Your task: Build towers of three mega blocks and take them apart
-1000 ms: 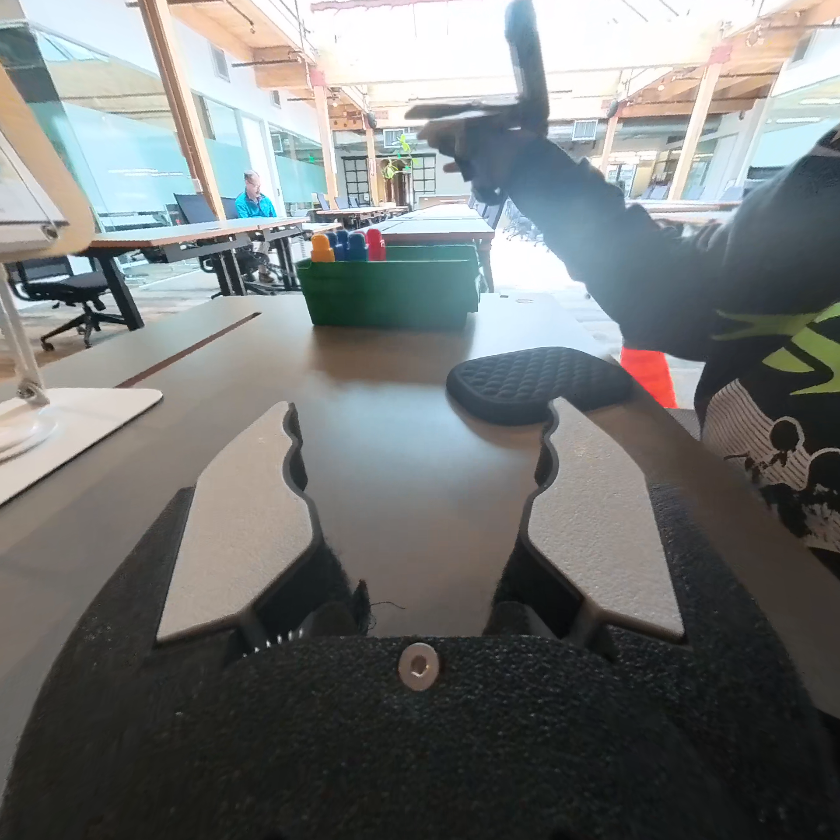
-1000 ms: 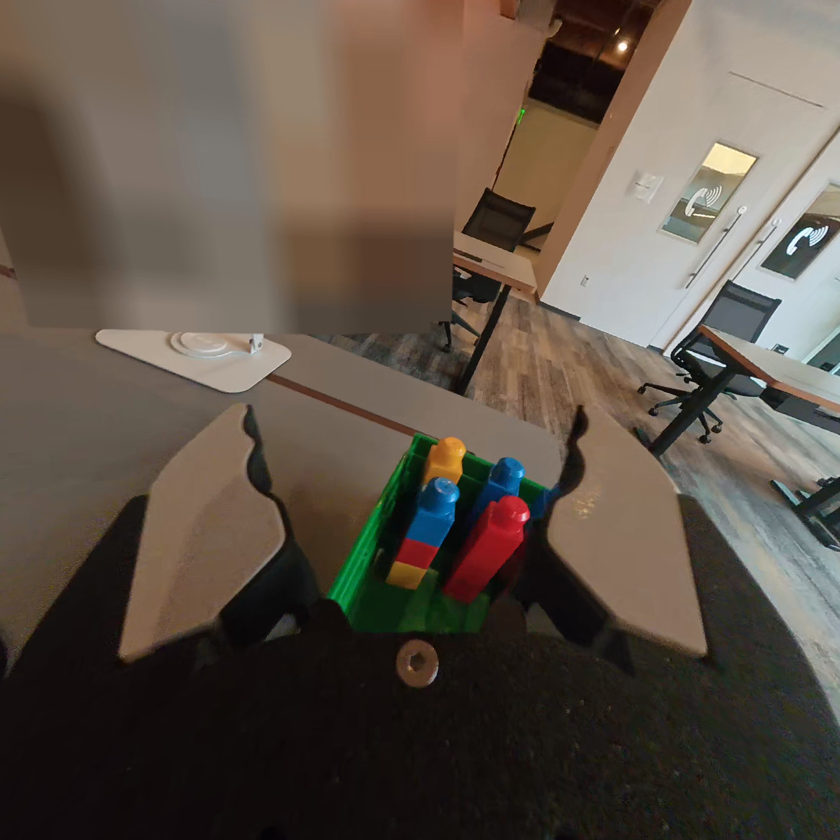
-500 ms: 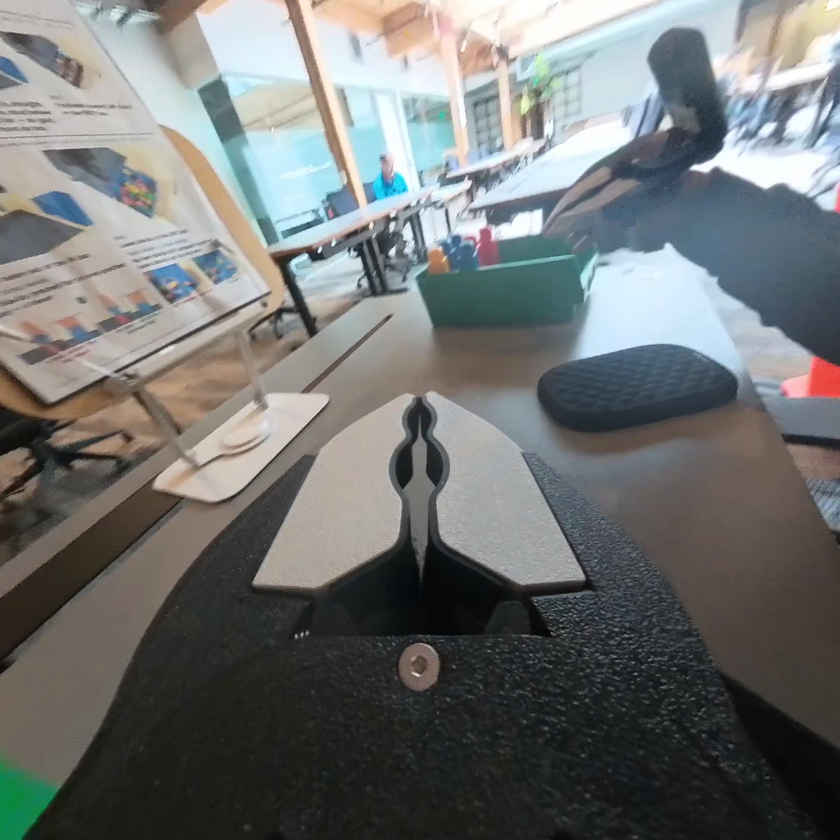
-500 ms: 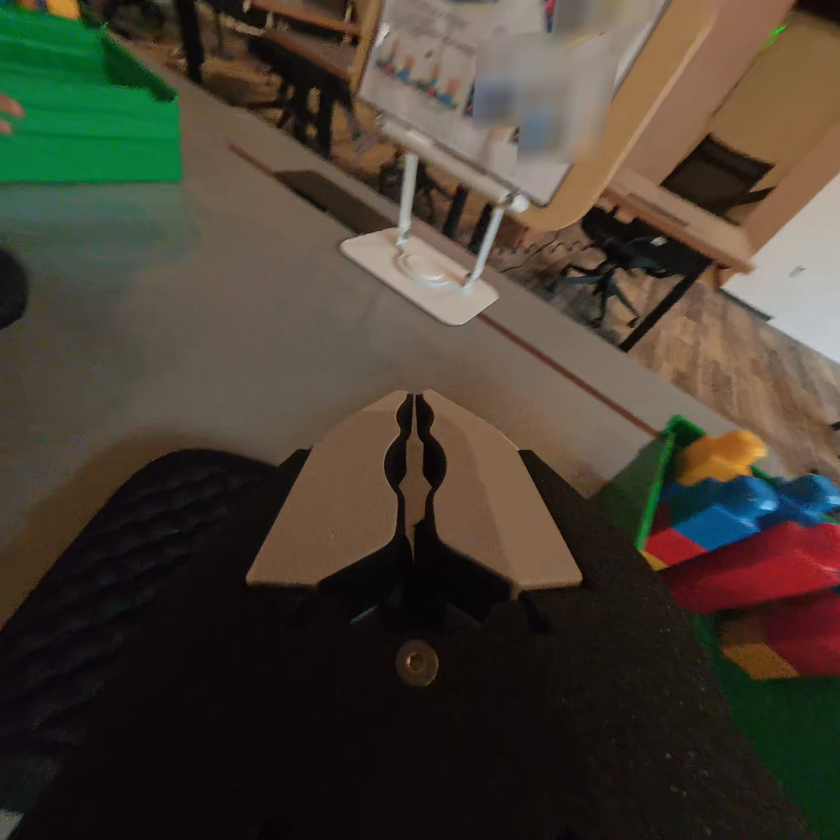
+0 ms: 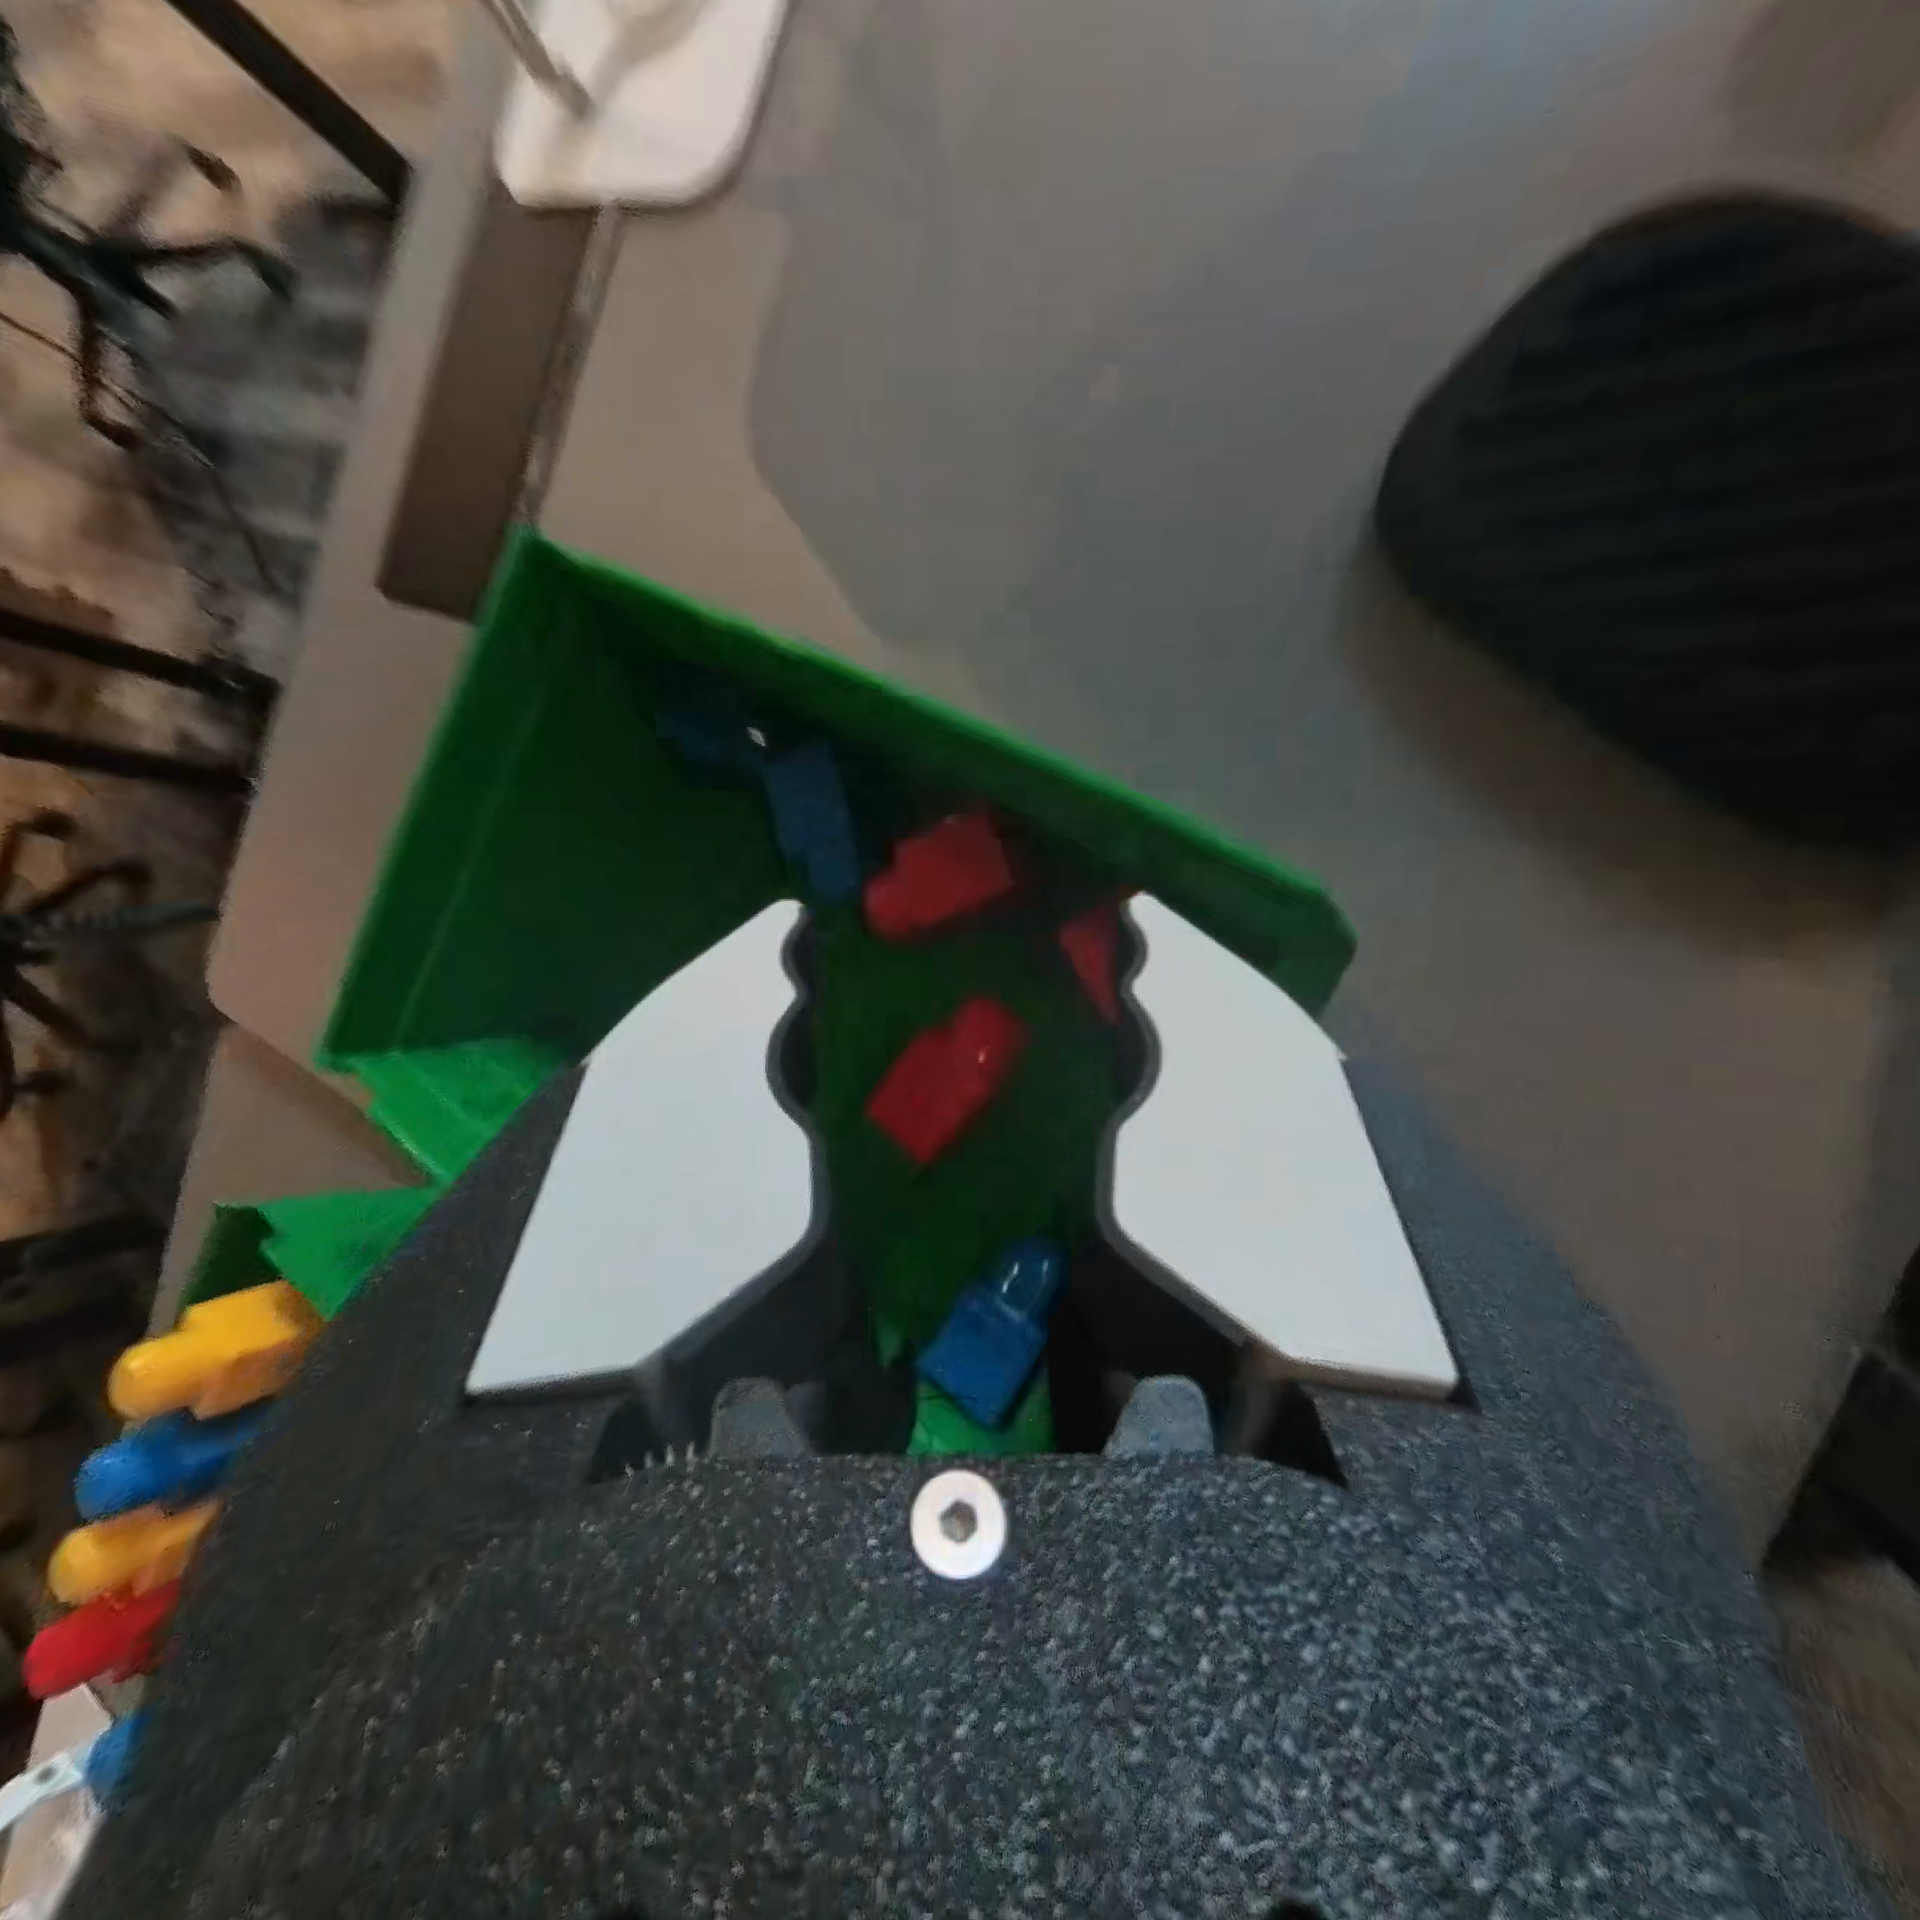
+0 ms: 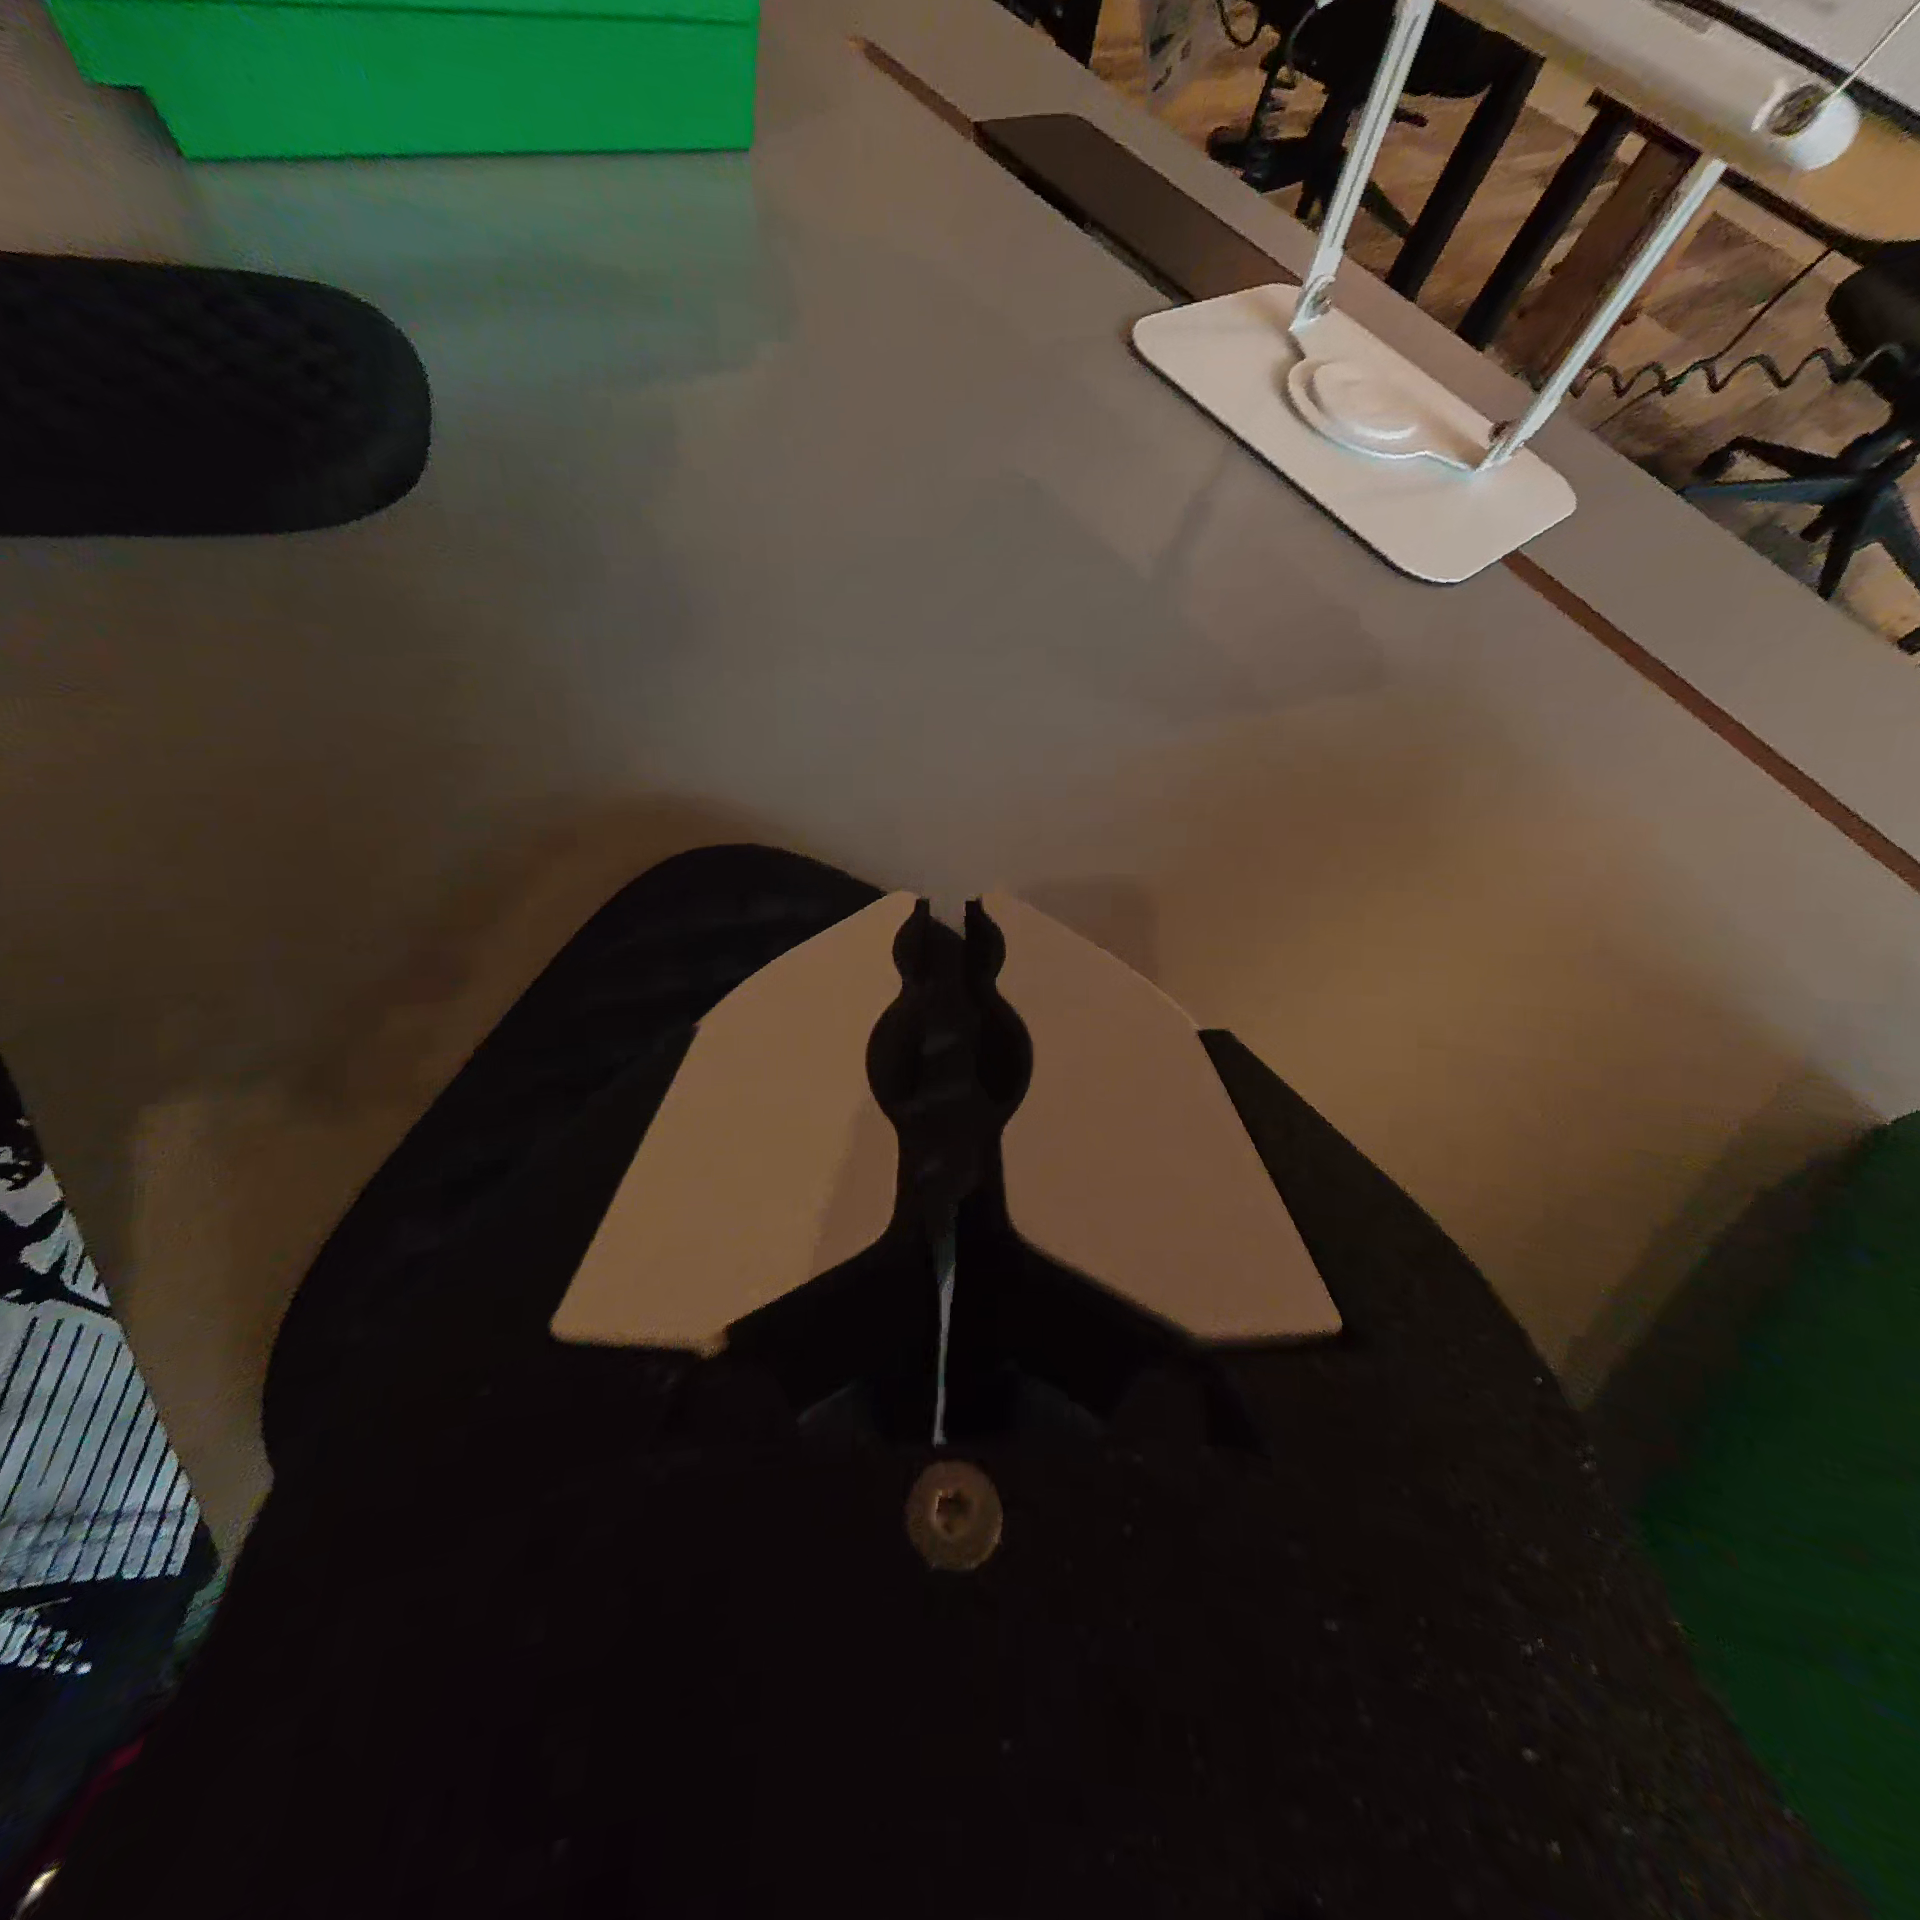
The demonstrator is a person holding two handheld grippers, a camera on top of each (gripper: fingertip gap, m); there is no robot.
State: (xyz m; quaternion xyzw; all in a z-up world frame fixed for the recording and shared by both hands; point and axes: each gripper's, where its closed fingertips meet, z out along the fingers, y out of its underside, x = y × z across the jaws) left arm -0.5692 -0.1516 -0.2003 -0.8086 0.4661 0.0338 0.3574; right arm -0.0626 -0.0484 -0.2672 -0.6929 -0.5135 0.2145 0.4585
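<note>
1. Overhead, the left gripper [image 5: 961, 1013] hangs above a green bin [image 5: 582, 831] with its jaws set apart at a moderate gap and nothing between them; the view is blurred by motion.
2. Loose mega blocks lie on the bin floor: a red block [image 5: 948, 1075] shows in the gap between the fingers, a second red block [image 5: 940, 875] lies farther on near the bin's right wall, a dark blue block [image 5: 816, 816] sits beside that one, and a brighter blue block [image 5: 992, 1335] lies nearest, close to the gripper base.
3. A stacked row of blocks [image 5: 156, 1455] in yellow, blue, yellow and red shows at the near left edge of the left wrist view, partly hidden behind the gripper body.
4. The bin stands on a grey table [image 5: 1143, 416], with a black textured pad [image 5: 1683, 520] well apart to its right and a white stand base [image 5: 634, 114] at the far left.
5. The right gripper [image 6: 948, 909] is almost closed, only a thin slit at the tips, and grips nothing; it hovers over bare table.
6. From the right wrist view, another green bin [image 6: 416, 73] sits far left, a green container [image 6: 1787, 1455] shows at the near right edge, a black pad [image 6: 187, 395] lies on the left, and the white stand [image 6: 1382, 436] stands far right.
</note>
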